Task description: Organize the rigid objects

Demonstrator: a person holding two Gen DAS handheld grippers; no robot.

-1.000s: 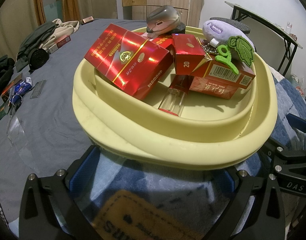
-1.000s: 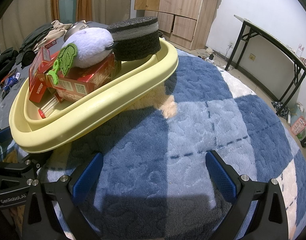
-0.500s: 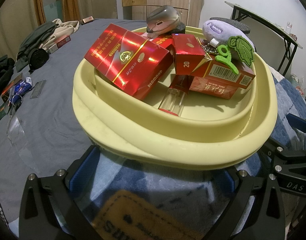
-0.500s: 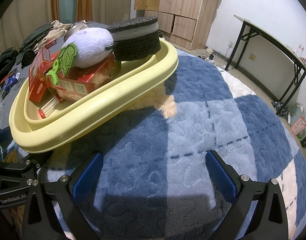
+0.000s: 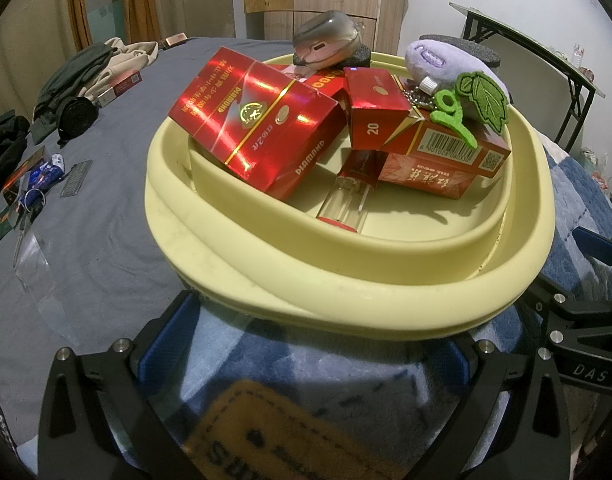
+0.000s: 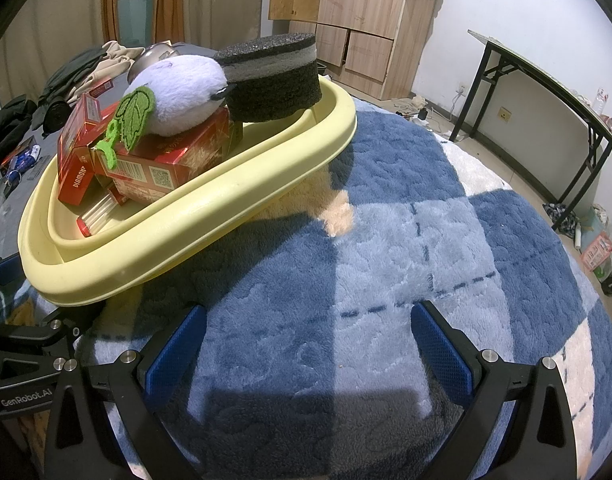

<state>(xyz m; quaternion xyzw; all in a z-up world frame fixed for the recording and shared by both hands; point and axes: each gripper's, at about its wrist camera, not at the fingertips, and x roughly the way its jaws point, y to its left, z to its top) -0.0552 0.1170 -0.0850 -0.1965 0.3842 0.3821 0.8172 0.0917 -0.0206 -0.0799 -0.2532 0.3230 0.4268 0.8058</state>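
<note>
A pale yellow basin rests on a blue checked fleece blanket. Inside lie red cigarette boxes, a clear lighter with red ends, a grey computer mouse, a purple plush toy with a green leaf and a dark round sponge. My left gripper stands open just short of the basin's near rim, nothing between its blue pads. My right gripper is open over the blanket, to the right of the basin.
Left of the basin, on the grey sheet, lie clothes, a red box, keys and small packets. Wooden cabinets stand at the back. A black-legged folding table stands by the right wall.
</note>
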